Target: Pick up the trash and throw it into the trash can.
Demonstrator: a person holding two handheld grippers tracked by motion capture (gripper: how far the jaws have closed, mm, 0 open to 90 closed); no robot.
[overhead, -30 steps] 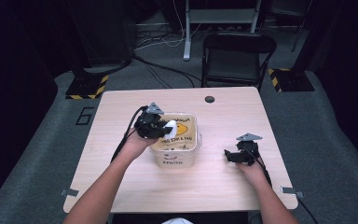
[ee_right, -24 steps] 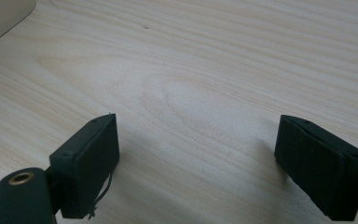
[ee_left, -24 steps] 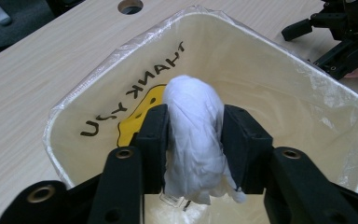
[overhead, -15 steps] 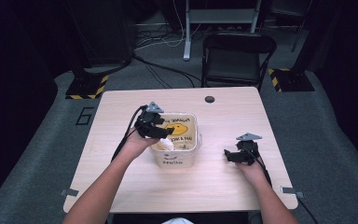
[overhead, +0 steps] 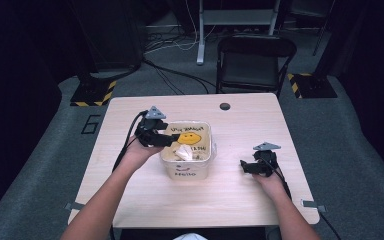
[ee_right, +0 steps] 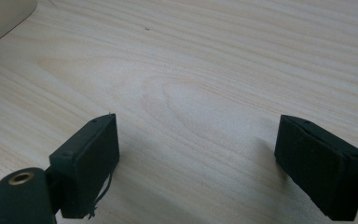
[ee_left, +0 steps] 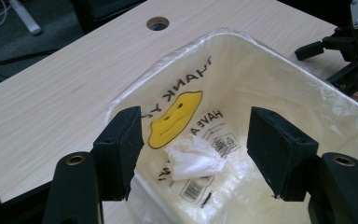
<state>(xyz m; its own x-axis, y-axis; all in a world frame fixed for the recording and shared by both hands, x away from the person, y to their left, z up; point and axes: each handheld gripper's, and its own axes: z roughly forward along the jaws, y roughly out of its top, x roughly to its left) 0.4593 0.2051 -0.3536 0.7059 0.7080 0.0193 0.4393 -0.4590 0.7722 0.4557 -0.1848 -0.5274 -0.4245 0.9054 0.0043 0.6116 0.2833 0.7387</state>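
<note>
A small white bin [overhead: 187, 169] lined with a plastic bag that has a yellow smiley print stands in the middle of the wooden table [overhead: 230, 200]. A crumpled white tissue [overhead: 184, 152] lies loose on the bottom of the bin [ee_left: 279, 53]. My left gripper [overhead: 172, 139] hovers over the bin's left rim. Its jaws have just been opening and stand wide apart, with the tissue [ee_left: 193, 157] lying well below them. My right gripper [overhead: 244, 167] rests on the table to the right of the bin, open with only bare wood between its jaws [ee_right: 198, 140].
A round dark cable hole [overhead: 224, 106] sits near the table's far edge. A black folding chair [overhead: 255, 60] stands just beyond the table. Floor stands with yellow-black striped bases [overhead: 92, 93] flank it. The right gripper [ee_left: 340, 51] shows past the bin's rim.
The left gripper let go of the white tissue, which dropped from its jaws into the bin. Its jaws went from shut to wide apart. The right hand stayed still.
</note>
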